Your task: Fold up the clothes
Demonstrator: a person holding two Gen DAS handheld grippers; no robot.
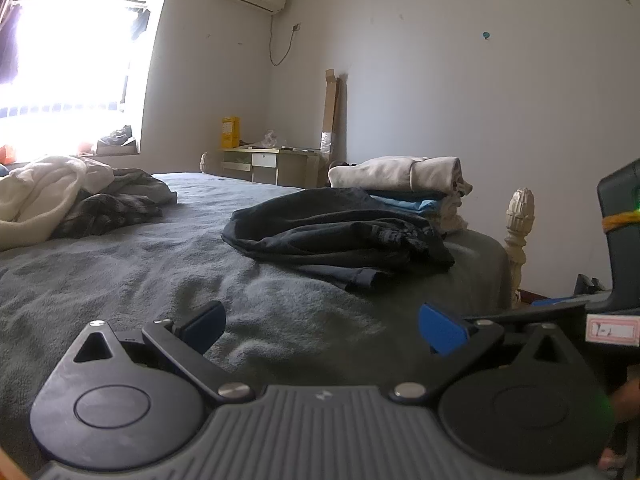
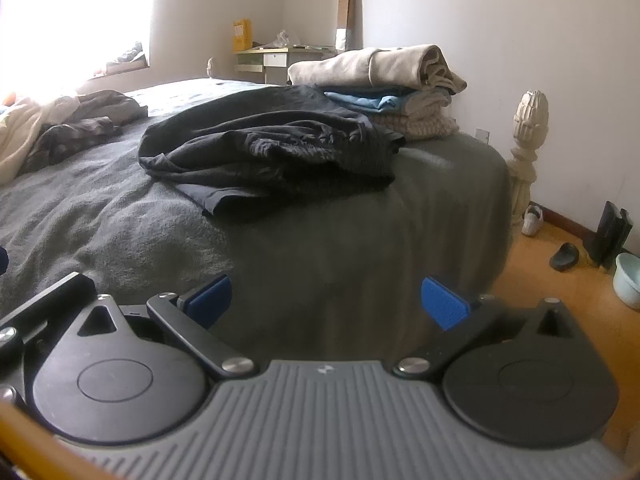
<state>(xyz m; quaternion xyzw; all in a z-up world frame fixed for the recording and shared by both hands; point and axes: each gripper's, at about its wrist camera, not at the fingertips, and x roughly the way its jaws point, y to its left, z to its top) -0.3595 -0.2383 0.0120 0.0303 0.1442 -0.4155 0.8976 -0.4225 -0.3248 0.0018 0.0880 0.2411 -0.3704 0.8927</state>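
Observation:
A dark, crumpled garment (image 1: 340,236) (image 2: 272,148) lies on the grey bed cover (image 1: 132,276) (image 2: 100,220), near the bed's right corner. Behind it stands a stack of folded clothes (image 1: 416,188) (image 2: 392,88) with a beige piece on top and blue ones under it. My left gripper (image 1: 322,326) hovers low over the cover, open, nothing between its blue pads, well short of the garment. My right gripper (image 2: 326,300) is open too, held in front of the bed's hanging side, below and before the garment. Its body shows at the right edge of the left wrist view.
A heap of unfolded clothes (image 1: 72,196) (image 2: 60,128), white, plaid and grey, lies at the far left of the bed. A carved bedpost (image 1: 518,232) (image 2: 528,148) stands at the corner. Shoes (image 2: 532,220), a slipper (image 2: 564,256) and a basin (image 2: 628,280) sit on the floor at right. A desk (image 1: 268,164) stands against the far wall.

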